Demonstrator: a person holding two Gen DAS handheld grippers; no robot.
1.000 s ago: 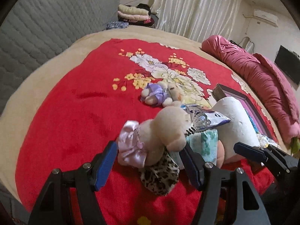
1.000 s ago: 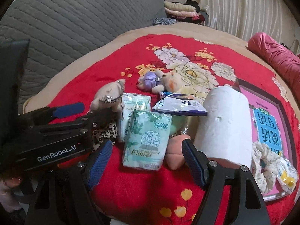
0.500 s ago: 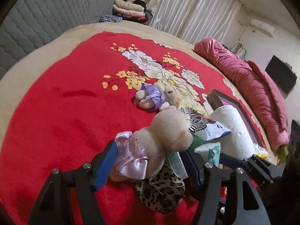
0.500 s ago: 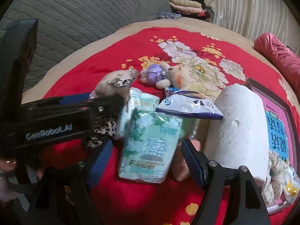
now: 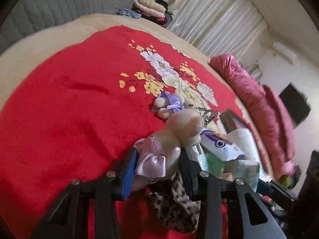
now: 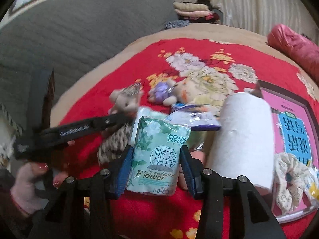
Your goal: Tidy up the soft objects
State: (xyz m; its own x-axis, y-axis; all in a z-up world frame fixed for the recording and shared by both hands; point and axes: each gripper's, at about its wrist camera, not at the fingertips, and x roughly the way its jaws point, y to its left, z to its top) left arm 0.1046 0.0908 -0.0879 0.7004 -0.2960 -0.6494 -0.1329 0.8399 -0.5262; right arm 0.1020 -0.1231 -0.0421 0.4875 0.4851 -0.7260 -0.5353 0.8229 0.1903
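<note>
- Left wrist view: left tool was clamped on the plush bear, just left of the paper roll, above the red blanket.
- Right wrist view: right tool gripped the tissue pack, just left of the paper roll.

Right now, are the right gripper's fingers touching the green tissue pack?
Touching. The right wrist view shows both blue fingers of the right gripper pressed against the sides of the green tissue pack.

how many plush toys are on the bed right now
2 that I can see: a cream plush in a lilac dress between the left gripper's fingers, and a purple-dressed plush lying on the blanket's flower print. The pile could hide others.
</note>
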